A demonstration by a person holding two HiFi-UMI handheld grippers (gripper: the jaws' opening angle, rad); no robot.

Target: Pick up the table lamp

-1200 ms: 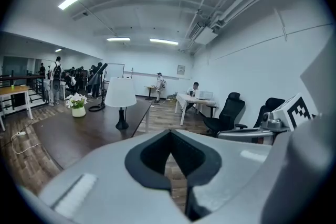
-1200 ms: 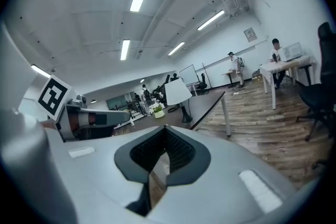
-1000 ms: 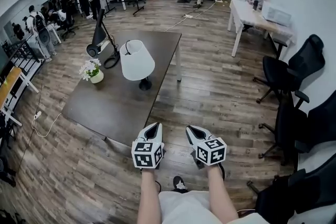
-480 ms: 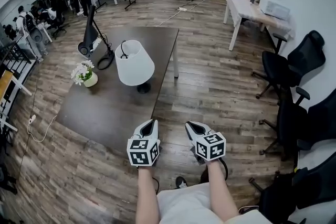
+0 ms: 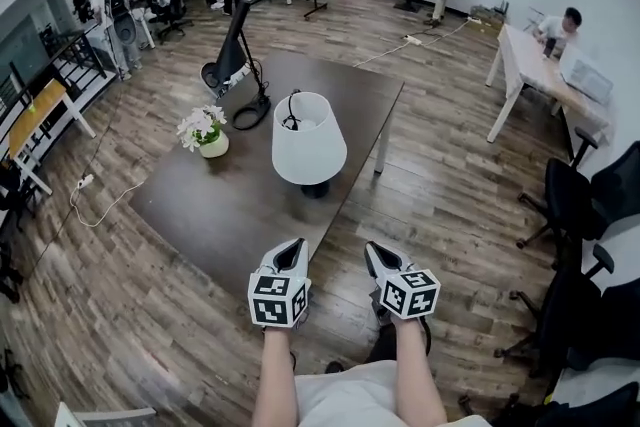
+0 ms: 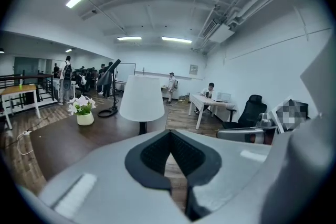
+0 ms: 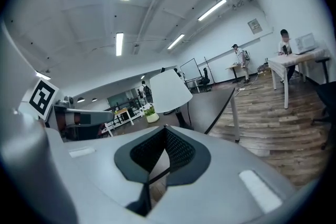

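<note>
1. Left gripper [image 5: 291,247]: it sits in the lower centre of the head view, close to the near corner of the table [image 5: 215,215]. In the left gripper view [image 6: 169,132] the jaw tips meet and nothing is between them.
2. Right gripper [image 5: 372,251]: it sits in the lower centre of the head view, just right of the left gripper and over the wood floor. In the right gripper view [image 7: 165,130] the jaws are together and empty.
3. Table lamp [image 5: 309,140]: it has a white shade, a dark stem and a round dark base. It stands upright on the dark table at the centre of the head view, near the table's right edge and well apart from both grippers.
4. The lamp appears above the jaw tips in both gripper views [image 6: 142,98] [image 7: 170,92].
5. A pot of white flowers [image 5: 205,130] stands on the table, left of the lamp.
6. A black stand [image 5: 236,50] with a looped cable occupies the table's upper-left part.
7. Black office chairs [image 5: 585,205] line the right edge of the frame.
</note>
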